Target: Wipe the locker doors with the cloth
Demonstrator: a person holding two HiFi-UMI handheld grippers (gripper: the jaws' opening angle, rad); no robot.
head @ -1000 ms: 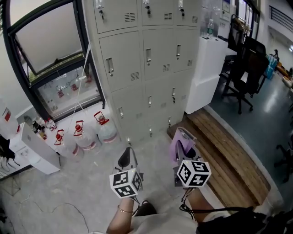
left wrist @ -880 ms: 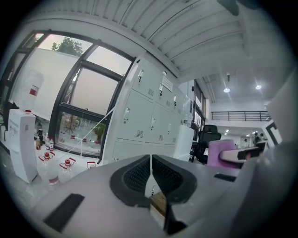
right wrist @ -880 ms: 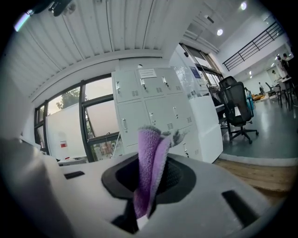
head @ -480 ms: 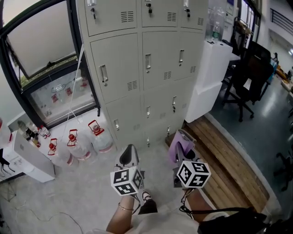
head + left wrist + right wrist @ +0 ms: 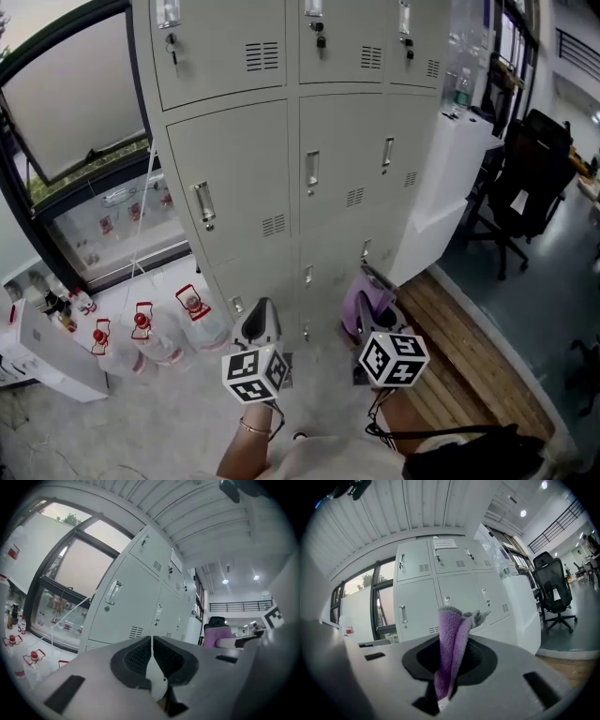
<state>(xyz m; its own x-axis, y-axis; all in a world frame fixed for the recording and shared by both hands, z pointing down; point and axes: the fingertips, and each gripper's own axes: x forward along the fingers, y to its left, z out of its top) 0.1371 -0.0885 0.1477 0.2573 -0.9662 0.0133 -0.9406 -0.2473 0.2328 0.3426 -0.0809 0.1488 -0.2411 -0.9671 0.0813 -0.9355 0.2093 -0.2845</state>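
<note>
Head view: we've got lockers (image 5: 253, 159) at 12 o'clock.
Right gripper (image 5: 375, 292) at 5 o'clock clamps the purple cloth (image 5: 360, 309); left gripper (image 5: 262, 319) at 7, jaws pressed together.

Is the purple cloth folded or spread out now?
Folded: the cloth stands doubled over, pinched between the jaws of the right hand-held gripper.

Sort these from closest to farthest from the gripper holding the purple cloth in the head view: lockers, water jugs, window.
1. Lockers, straight ahead of the right gripper with the cloth.
2. Water jugs, on the floor, left.
3. Window, behind the jugs, farthest left.
</note>
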